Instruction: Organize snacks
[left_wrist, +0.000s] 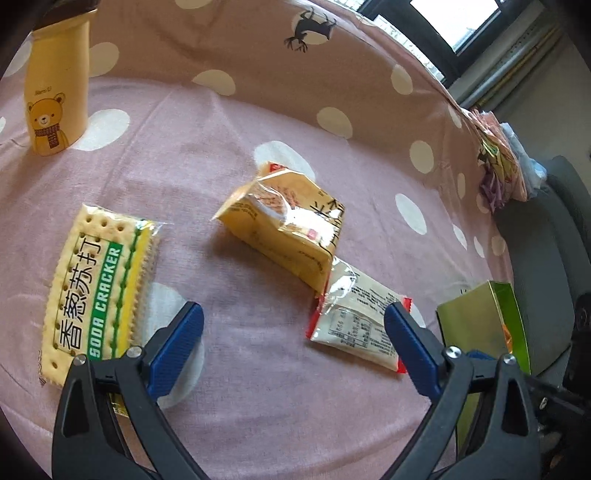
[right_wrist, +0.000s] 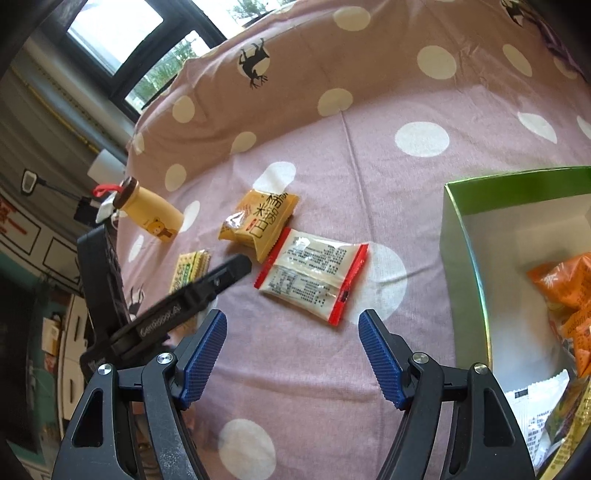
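Three snack packs lie on the pink dotted cloth. A soda cracker pack (left_wrist: 98, 291) lies at the left, a yellow pack (left_wrist: 286, 221) in the middle, and a white pack with red ends (left_wrist: 360, 325) leans against it. My left gripper (left_wrist: 293, 325) is open and empty above the cloth, its right finger over the white pack's edge. My right gripper (right_wrist: 291, 334) is open and empty just short of the white pack (right_wrist: 314, 275). The yellow pack (right_wrist: 260, 221) and cracker pack (right_wrist: 190, 271) lie beyond. The green box (right_wrist: 465, 266) at the right holds several snack packs.
A yellow bear bottle (left_wrist: 55, 88) stands at the far left; it also shows in the right wrist view (right_wrist: 153, 214). The green box's corner (left_wrist: 484, 321) is at the right. The left gripper's black arm (right_wrist: 177, 306) crosses the right wrist view. The cloth-covered back edge rises behind.
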